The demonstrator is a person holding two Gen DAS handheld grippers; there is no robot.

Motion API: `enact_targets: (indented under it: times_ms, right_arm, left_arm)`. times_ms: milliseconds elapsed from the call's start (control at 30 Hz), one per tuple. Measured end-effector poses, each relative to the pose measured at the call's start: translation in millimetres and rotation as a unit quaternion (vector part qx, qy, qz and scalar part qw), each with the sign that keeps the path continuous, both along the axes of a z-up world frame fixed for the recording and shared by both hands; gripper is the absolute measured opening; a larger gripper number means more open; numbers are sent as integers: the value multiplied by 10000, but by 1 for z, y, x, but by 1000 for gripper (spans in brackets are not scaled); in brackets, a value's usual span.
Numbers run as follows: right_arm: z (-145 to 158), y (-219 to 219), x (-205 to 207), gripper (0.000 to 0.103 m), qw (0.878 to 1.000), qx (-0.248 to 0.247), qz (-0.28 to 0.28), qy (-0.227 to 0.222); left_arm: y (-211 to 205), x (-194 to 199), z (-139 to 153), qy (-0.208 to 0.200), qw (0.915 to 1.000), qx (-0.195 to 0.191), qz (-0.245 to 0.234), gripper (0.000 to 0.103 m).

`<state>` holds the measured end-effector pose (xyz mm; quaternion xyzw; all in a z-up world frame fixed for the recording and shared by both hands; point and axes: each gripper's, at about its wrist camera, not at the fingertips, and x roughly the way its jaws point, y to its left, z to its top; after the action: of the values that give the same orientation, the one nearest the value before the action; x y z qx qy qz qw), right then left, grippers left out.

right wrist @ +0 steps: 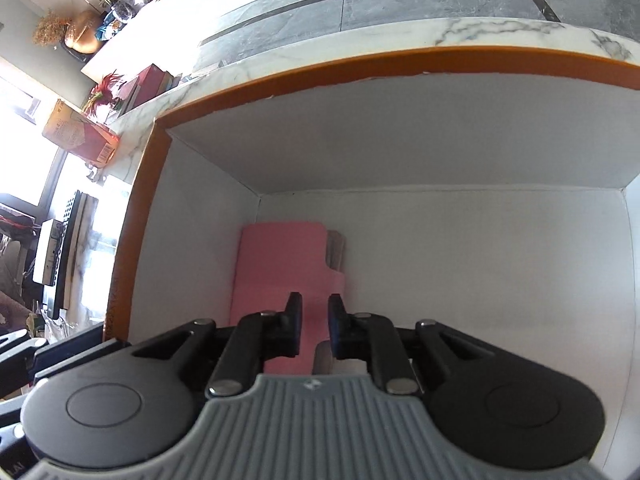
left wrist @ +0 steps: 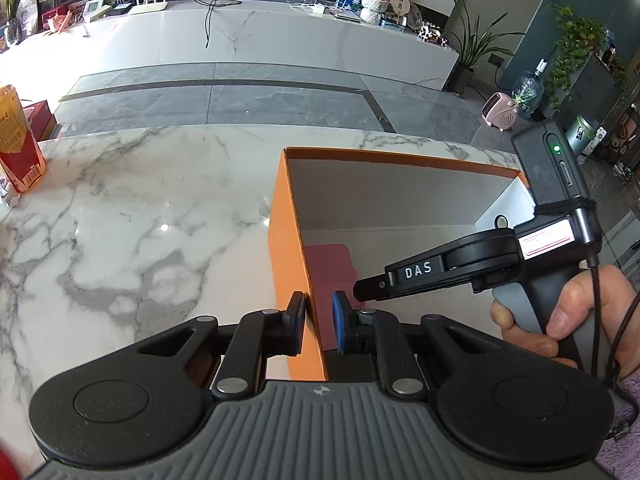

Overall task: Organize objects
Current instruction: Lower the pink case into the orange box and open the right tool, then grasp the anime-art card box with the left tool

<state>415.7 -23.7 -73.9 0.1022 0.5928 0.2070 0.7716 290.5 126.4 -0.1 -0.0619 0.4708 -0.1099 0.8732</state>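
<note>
An orange cardboard box (left wrist: 286, 216) with a white inside stands on the marble table (left wrist: 140, 208). My left gripper (left wrist: 319, 316) straddles the box's near left wall, one finger outside and one inside, with a small gap to the wall on the inner side. A pink flat object (right wrist: 280, 268) lies on the box floor at the left; it also shows in the left wrist view (left wrist: 332, 268). My right gripper (right wrist: 315, 316) is inside the box just above the pink object, jaws a little apart and empty. The right gripper shows in the left wrist view (left wrist: 360, 290).
A red and yellow carton (left wrist: 18, 144) stands at the table's left edge. The box's orange rim (right wrist: 360, 62) lies near the table's far edge. Beyond are a grey floor and a long white counter (left wrist: 280, 40) with clutter.
</note>
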Motion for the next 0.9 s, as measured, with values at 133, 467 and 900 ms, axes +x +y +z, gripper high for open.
enact_targets:
  times_ms: [133,467,900]
  right_arm:
    - [1,-12,-12,20,9994,45,157,295]
    - [-6,-13,-30,19,9969,229,177,738]
    - [86,-46,-124,20,9910,349,626,-1126]
  left_arm:
    - [-2,-2,-1,-5,10000,53,-2,16]
    - [-5,-3,-1,5,9999,112,107,16]
    - [-7,-85,43,-406,9954,459,741,49]
